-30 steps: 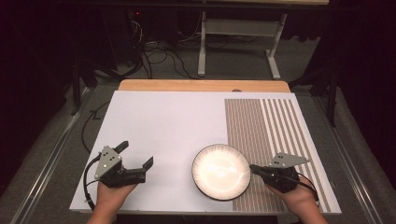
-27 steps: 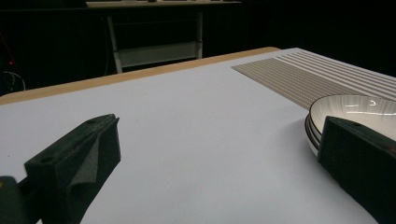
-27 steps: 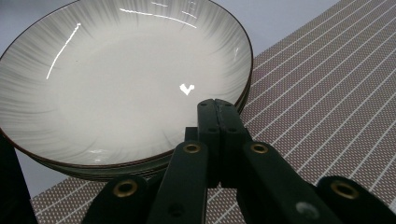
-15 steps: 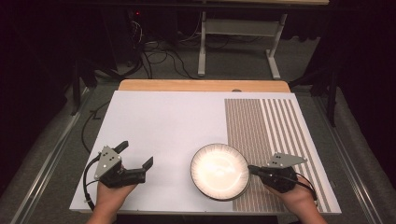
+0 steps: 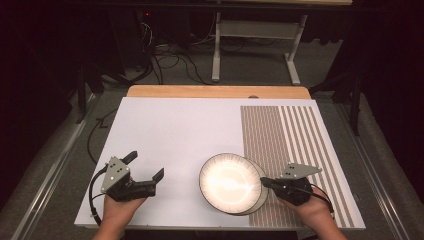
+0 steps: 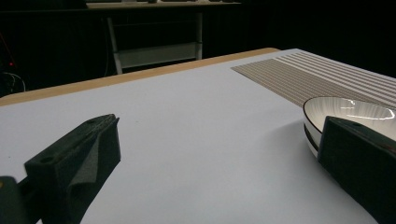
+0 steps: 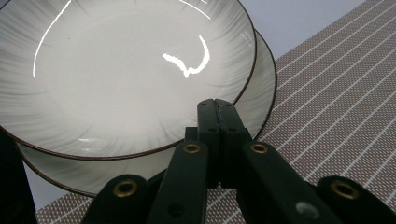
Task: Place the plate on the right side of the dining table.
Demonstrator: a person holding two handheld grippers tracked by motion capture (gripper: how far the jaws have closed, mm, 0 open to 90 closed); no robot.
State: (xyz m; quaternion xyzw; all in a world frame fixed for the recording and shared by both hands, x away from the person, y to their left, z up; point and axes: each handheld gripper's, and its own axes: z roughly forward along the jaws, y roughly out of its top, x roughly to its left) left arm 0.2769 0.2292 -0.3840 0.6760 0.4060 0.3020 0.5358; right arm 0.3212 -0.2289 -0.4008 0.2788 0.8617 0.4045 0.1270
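Note:
Two white plates with dark rims lie stacked at the front of the table, the upper plate [image 5: 229, 182] [image 7: 116, 70] shifted left so the lower plate [image 5: 263, 197] [image 7: 261, 93] shows as a crescent on its right. My right gripper [image 5: 263, 181] [image 7: 217, 105] is shut with nothing between the jaws. Its joined tips lie over the lower plate, against the upper plate's rim. My left gripper [image 5: 146, 165] [image 6: 217, 123] rests open on the white surface, left of the plates, holding nothing. The stack [image 6: 355, 109] shows beyond its right jaw.
A brown striped placemat [image 5: 295, 140] covers the right part of the white table cover [image 5: 185, 130]; the lower plate partly sits on it. A wooden edge [image 5: 215, 91] runs along the far side. Cables and a metal stand [image 5: 255, 40] lie on the floor beyond.
My right gripper has moved slightly left, and the upper plate has slid left with it, uncovering more of the lower plate. The left gripper has stayed still.

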